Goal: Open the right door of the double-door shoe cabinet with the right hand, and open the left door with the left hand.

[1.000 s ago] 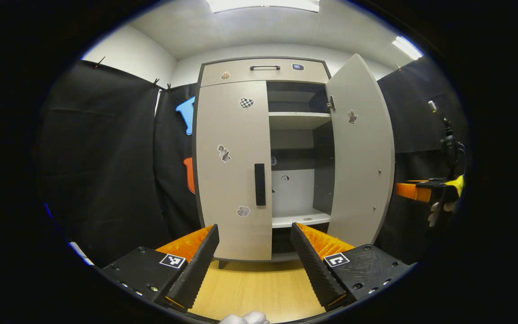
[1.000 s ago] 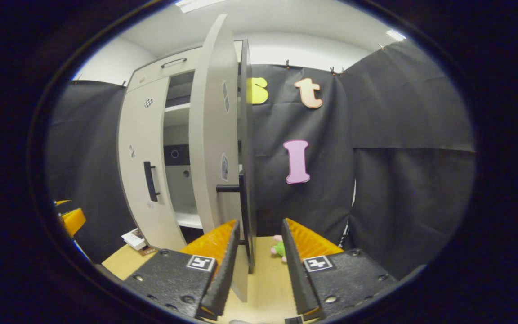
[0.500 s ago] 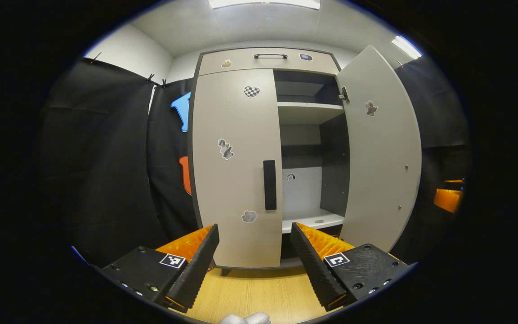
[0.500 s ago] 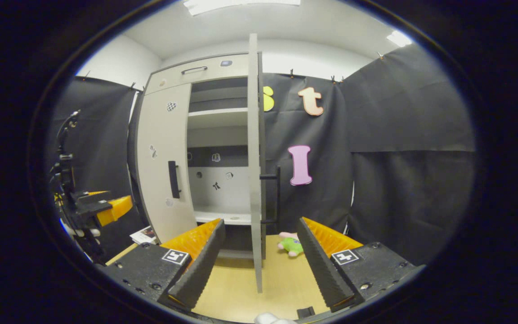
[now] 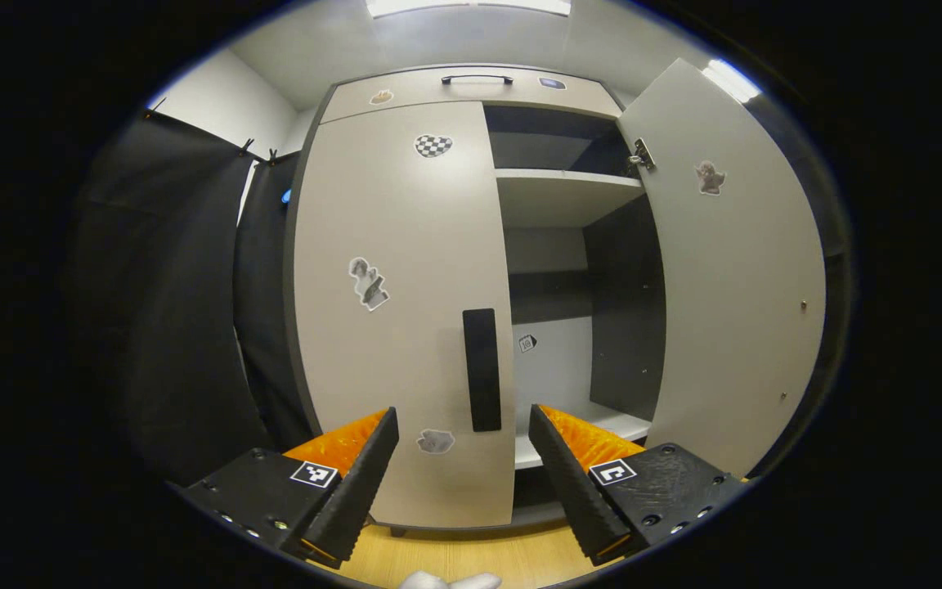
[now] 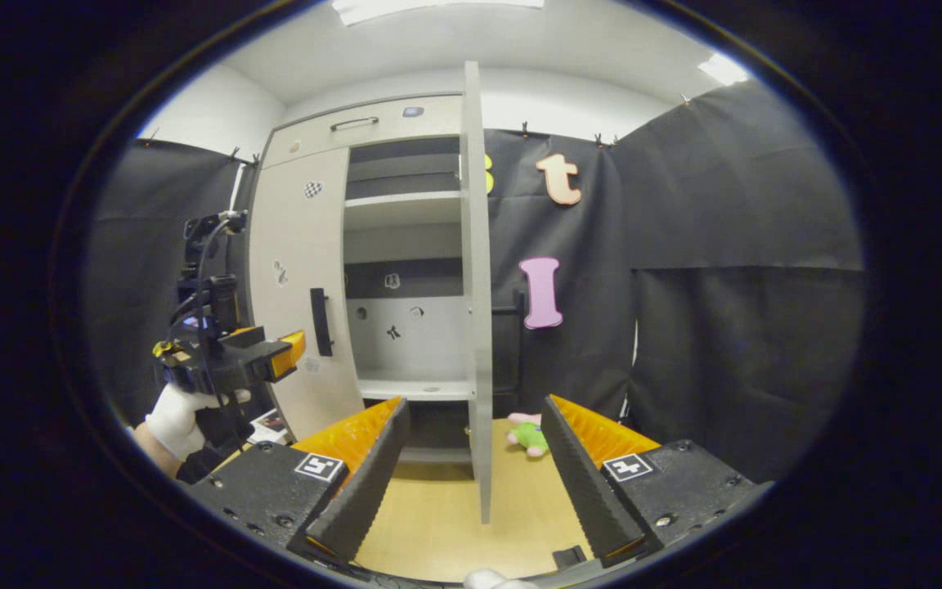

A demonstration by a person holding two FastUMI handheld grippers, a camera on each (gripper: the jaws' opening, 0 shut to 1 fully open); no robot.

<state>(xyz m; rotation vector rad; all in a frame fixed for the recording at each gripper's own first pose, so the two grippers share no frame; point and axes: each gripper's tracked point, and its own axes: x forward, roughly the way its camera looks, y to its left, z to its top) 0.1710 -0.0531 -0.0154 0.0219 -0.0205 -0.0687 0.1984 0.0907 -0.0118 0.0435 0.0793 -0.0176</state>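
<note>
The cabinet [image 5: 405, 270] stands on a wooden floor [image 6: 438, 523] in the booth. Its right door [image 5: 733, 278] is swung wide open, showing pale shelves [image 5: 561, 192] and a dark interior; in the right gripper view this door [image 6: 475, 294] is seen edge-on, straight ahead. The left door [image 5: 397, 311] is shut, with its black handle [image 5: 481, 368] near the inner edge.

The left tool [image 5: 463, 466] points at the left door, its fingers spread wide and empty, with the handle between and beyond them, not touched. In the right gripper view the left tool [image 6: 275, 356] is held by a white-gloved hand [image 6: 177, 413] just before the left door.

The right tool [image 6: 471, 474] is also spread and empty, apart from the right door's edge. A green and pink soft toy [image 6: 528, 433] lies on the floor beyond that door.
</note>
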